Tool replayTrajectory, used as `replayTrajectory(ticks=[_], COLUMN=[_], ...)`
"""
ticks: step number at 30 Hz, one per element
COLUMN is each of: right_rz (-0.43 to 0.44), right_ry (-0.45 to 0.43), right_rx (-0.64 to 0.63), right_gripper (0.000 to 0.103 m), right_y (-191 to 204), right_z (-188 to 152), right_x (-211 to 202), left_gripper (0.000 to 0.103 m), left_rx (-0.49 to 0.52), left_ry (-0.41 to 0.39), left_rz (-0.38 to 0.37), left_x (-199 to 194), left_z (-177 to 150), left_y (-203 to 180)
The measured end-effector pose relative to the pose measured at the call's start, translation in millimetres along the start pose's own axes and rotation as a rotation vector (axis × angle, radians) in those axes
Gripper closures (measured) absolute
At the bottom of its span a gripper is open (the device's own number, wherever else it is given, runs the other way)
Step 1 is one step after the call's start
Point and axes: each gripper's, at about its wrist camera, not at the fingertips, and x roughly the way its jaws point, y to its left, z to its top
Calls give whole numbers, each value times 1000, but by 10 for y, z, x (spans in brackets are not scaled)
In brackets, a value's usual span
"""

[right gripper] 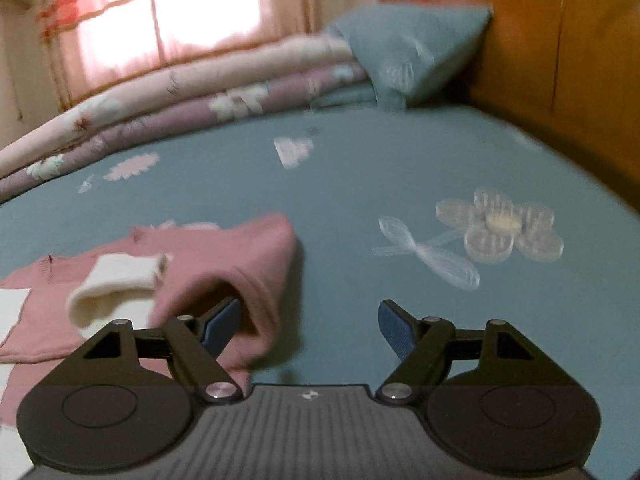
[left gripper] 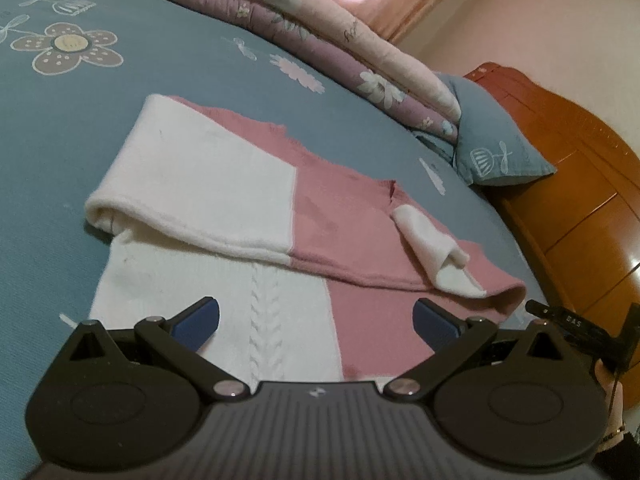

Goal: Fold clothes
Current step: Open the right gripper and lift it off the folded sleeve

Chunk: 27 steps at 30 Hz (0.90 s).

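A pink and white knit sweater (left gripper: 320, 208) lies partly folded on the blue flowered bed sheet (left gripper: 160, 60). One sleeve is laid across it, and a white cuff (left gripper: 436, 248) rests on the pink part. My left gripper (left gripper: 314, 312) hovers open just above the sweater's near hem, with nothing between its fingers. In the right wrist view the sweater (right gripper: 224, 256) and the cuff (right gripper: 116, 284) sit at the lower left. My right gripper (right gripper: 310, 308) stands open at the sweater's right edge. Its left finger (right gripper: 220, 324) overlaps the pink fold and its right finger is over bare sheet.
A folded lilac and cream quilt (left gripper: 320, 40) and a blue pillow (left gripper: 492, 148) lie along the far side of the bed. The wooden headboard (left gripper: 580, 208) stands at the right. A curtained window (right gripper: 160, 12) is behind. A hand (left gripper: 612, 404) shows at the lower right.
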Motion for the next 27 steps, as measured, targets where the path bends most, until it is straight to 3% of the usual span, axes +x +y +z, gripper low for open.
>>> replayTrajectory(ticks=[8, 14, 24, 27], right_rz=[-16, -231, -164, -129], right_ry=[24, -37, 68, 44], right_rx=[-103, -260, -89, -74], right_gripper=[23, 22, 20, 20], right_y=[208, 433, -3, -22], right_z=[-20, -164, -162, -146], right_x=[311, 393, 322, 224], left_gripper=[1, 1, 1, 1], left_rx=[22, 8, 16, 27], left_ry=[20, 25, 23, 19], left_rz=[-4, -14, -5, 0], left_x=[34, 24, 41, 57], left_z=[-47, -52, -53, -58], left_y=[-33, -2, -1, -8])
